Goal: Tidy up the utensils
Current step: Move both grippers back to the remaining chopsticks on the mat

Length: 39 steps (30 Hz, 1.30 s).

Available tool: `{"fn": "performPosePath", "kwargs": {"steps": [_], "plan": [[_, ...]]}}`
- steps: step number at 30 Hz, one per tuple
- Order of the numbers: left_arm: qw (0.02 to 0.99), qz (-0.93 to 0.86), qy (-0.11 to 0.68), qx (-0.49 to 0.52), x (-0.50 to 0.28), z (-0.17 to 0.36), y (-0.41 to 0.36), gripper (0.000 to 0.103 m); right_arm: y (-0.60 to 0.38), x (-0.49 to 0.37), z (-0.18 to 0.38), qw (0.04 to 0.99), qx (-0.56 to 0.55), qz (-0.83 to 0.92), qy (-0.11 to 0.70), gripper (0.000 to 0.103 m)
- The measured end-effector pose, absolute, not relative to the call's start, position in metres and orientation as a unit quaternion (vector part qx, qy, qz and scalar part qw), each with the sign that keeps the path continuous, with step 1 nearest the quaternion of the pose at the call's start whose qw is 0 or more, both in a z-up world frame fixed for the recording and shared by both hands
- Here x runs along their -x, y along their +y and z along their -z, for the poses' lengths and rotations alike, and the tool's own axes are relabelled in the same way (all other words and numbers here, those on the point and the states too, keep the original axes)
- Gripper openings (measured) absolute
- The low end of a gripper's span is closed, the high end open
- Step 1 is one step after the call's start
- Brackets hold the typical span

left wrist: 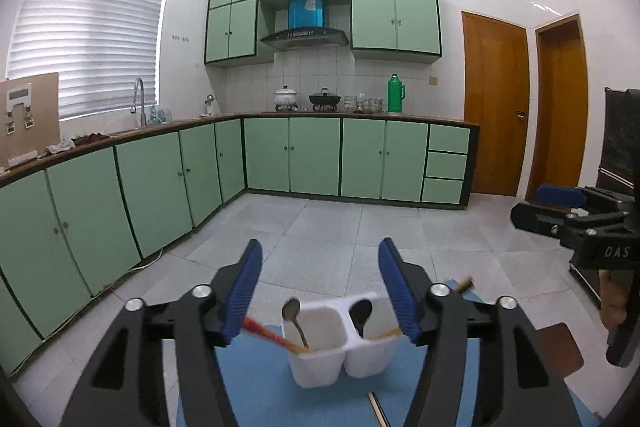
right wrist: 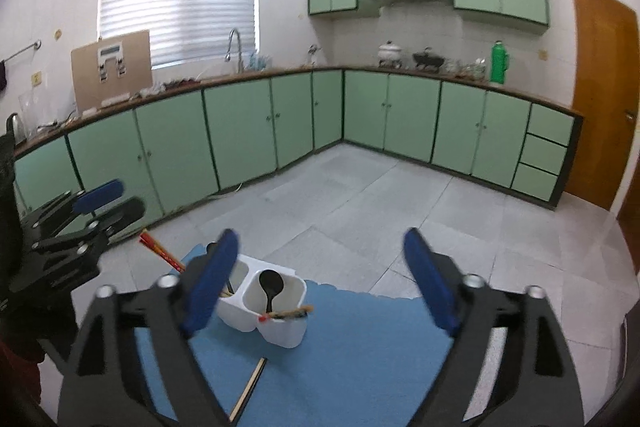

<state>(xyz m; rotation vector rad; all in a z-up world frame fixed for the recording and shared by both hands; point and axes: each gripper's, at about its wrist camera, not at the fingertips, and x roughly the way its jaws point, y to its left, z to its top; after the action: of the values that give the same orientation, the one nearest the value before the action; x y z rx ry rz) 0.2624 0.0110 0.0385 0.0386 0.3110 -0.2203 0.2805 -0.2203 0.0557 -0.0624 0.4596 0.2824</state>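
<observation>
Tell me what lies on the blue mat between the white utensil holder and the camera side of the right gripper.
In the right wrist view, a chopstick lies on the blue mat, just in front of the white utensil holder.

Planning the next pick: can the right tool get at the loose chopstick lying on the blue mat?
Probably yes. The right tool is open and empty, and the loose wooden chopstick lies flat on the blue mat in front of the white two-compartment plastic holder, nothing covering it.

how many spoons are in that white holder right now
2: a metal spoon in the left compartment of the white holder, a black spoon in the right one. Others could be hidden inside.
</observation>
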Motion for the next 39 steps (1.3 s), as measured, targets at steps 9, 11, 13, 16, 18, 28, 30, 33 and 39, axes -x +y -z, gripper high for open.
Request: {"fn": "performPosePath", "kwargs": {"steps": [9,11,13,16,18,28,30,33,39], "plan": [[0.976,0.100,0.195,-0.013,-0.200,0.008,0.007,0.075,-0.238,-0.207,-0.014,0.969,0.025,-0.126,0.213,0.097],[0.971,0.095,0.218,-0.016,-0.189,0.029,0.005,0.075,-0.238,-0.192,0.005,0.967,0.025,-0.119,0.223,0.097],[0.965,0.095,0.243,-0.012,-0.181,0.048,0.004,0.075,-0.236,-0.182,0.020,0.965,0.022,-0.114,0.234,0.097],[0.954,0.084,0.288,-0.005,-0.171,0.083,0.006,0.075,-0.237,-0.168,0.052,0.958,0.001,-0.112,0.265,0.097],[0.948,0.078,0.308,-0.004,-0.167,0.100,0.008,0.075,-0.234,-0.161,0.068,0.955,-0.005,-0.107,0.278,0.097],[0.931,0.056,0.360,-0.016,-0.149,0.149,0.015,0.075,-0.217,-0.142,0.133,0.935,-0.017,-0.099,0.339,0.097],[0.928,0.054,0.368,-0.015,-0.143,0.157,0.016,0.075,-0.212,-0.136,0.146,0.931,-0.020,-0.100,0.352,0.097],[0.923,0.051,0.381,-0.012,-0.138,0.168,0.020,0.075,-0.204,-0.127,0.161,0.922,-0.017,-0.107,0.371,0.097],[0.918,0.043,0.393,-0.012,-0.134,0.176,0.027,0.075,-0.180,-0.116,0.184,0.907,0.016,-0.127,0.401,0.096]]}}
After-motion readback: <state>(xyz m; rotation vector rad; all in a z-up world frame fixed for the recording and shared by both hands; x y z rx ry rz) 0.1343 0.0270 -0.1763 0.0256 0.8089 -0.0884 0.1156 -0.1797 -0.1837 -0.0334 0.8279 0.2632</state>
